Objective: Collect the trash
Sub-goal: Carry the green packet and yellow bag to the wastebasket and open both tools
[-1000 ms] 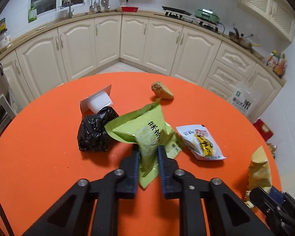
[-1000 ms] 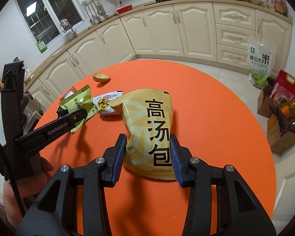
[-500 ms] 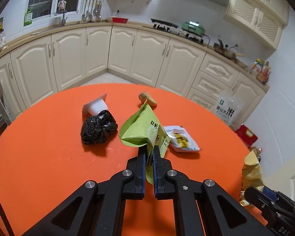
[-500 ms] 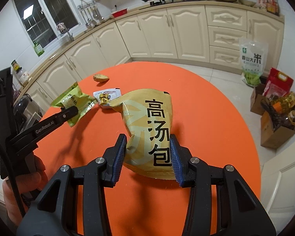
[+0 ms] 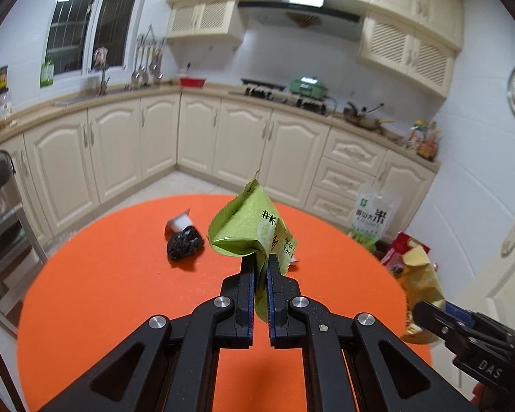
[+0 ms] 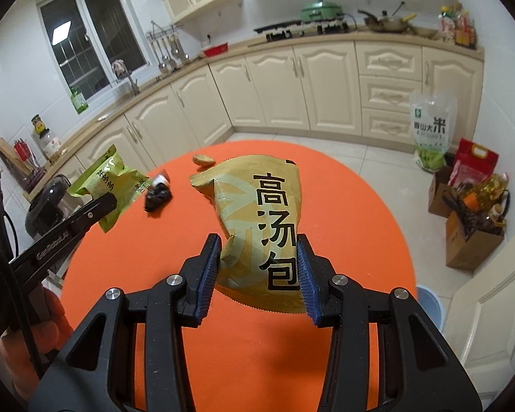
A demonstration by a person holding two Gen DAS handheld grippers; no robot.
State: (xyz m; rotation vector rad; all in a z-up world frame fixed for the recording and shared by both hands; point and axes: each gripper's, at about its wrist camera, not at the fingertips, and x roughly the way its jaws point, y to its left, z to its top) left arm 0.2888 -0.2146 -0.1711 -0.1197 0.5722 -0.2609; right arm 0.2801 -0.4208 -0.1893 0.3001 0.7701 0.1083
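Both wrappers are in the air, so we see slipping as the main risk. Our left gripper (image 5: 261, 267) is clamped nearly flat on the lower corner of the crumpled green foil snack wrapper (image 5: 249, 226); only a thin fold sits between the blue pads, and most of the wrapper stands above them, so a quick swing could pull it free. Our right gripper (image 6: 257, 267) is closed more widely on the lower end of the tan foil soup-packet bag with black characters (image 6: 261, 219). The bag is puffed and creased, its serrated bottom edge hanging just below the pads; it could squirm out sideways if the hold loosens.

Both bags hang above the near half of the round orange table (image 5: 120, 292), clear of its surface. We see no bin for certain; a pale blue rim (image 6: 429, 297) shows on the floor beyond the table's right edge.

Further out, toward the far edge, a crumpled black plastic bag (image 5: 184, 246) touches a small white cup (image 5: 178, 223). A brown food scrap (image 6: 203, 160) lies at the far edge.
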